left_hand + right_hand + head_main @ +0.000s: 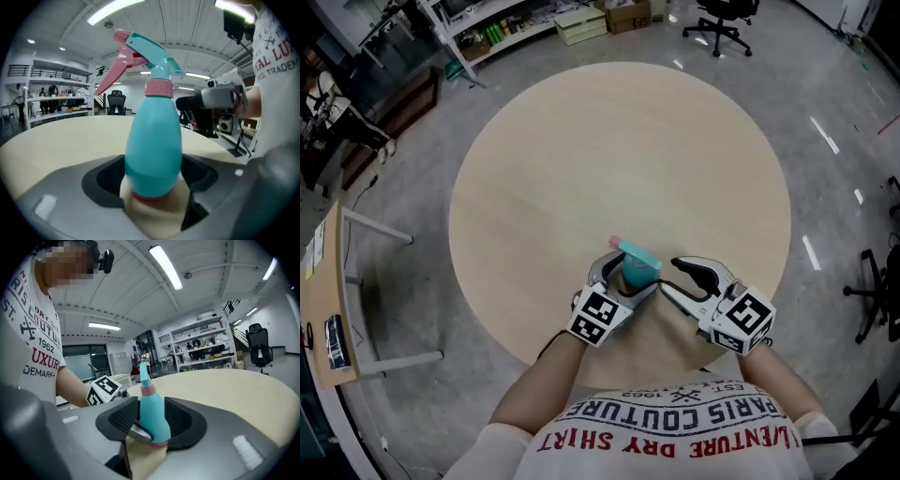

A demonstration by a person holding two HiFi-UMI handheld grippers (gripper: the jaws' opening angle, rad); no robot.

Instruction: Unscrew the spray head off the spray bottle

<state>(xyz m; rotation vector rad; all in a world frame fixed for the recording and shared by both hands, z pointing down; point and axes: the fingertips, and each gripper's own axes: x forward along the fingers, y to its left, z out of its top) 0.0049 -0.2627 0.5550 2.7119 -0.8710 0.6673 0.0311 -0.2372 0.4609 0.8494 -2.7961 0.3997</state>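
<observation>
Left claw (628, 279): its jaws are standing wide apart and straddling the lower body of the spray bottle (636, 267). A gap is showing on each side, so nothing is being clamped.
Right claw (669, 275): its jaws are also standing apart and holding nothing, with the tips hovering just beside the bottle.
Bottle from the left claw: in the head view it is sitting between the jaws, toward 1 o'clock along the claw's own line.
Bottle from the right claw: it is lying at 9 o'clock, just past the tips.
Long axis: the bottle is standing upright on the worktop (609, 159), near its 6 o'clock edge. The spray head (140, 51) is sitting on top, and its trigger end is pointing toward 10 o'clock in the head view.
Nearer hand: the left is looking placed to pinch the body. The right is probably needing to rise to the pink collar (158, 87) before twisting about the vertical axis.
</observation>
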